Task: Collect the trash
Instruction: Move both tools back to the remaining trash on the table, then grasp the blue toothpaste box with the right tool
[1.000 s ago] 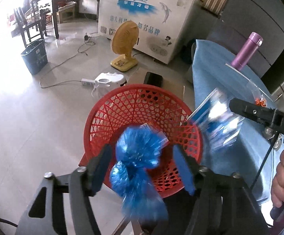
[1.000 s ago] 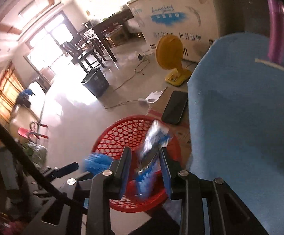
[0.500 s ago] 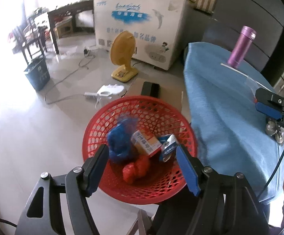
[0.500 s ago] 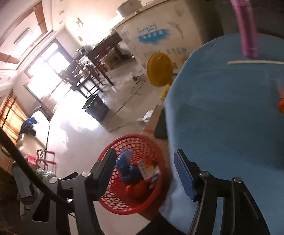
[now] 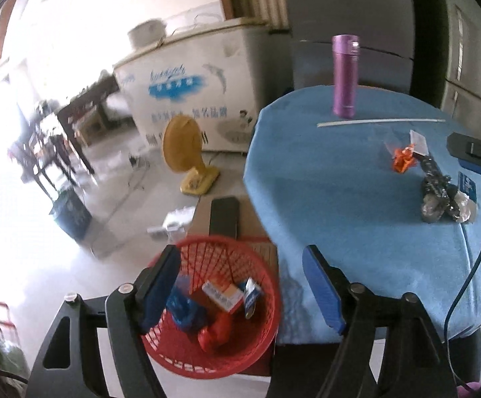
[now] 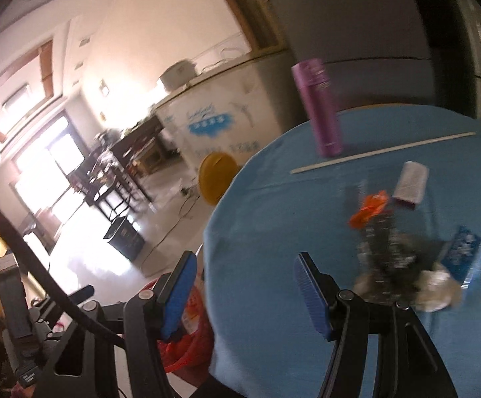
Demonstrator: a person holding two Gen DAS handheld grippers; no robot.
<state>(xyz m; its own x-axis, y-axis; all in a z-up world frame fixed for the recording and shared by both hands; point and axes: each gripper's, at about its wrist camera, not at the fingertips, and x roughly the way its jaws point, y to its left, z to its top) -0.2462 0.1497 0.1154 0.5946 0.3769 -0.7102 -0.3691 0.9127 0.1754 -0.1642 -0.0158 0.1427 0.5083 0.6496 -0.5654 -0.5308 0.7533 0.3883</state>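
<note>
A red mesh basket stands on the floor beside the blue-covered table. In it lie a blue wrapper, a small orange-and-white box, a red wrapper and a little blue pack. My left gripper hovers above the basket's far rim, its jaws opening with nothing between them. My right gripper is open and empty over the table edge. Ahead of it on the cloth lie an orange wrapper, a dark crumpled wrapper, a blue packet and a white box.
A purple flask and a white stick sit at the table's far side. On the floor are a yellow fan, a phone on cardboard, a power strip and a blue bin. A white chest freezer stands behind.
The blue wrapper and the blue pack left the jaws and now lie in the basket. The right jaws opened. Both grippers rose and swung from the basket toward the table.
</note>
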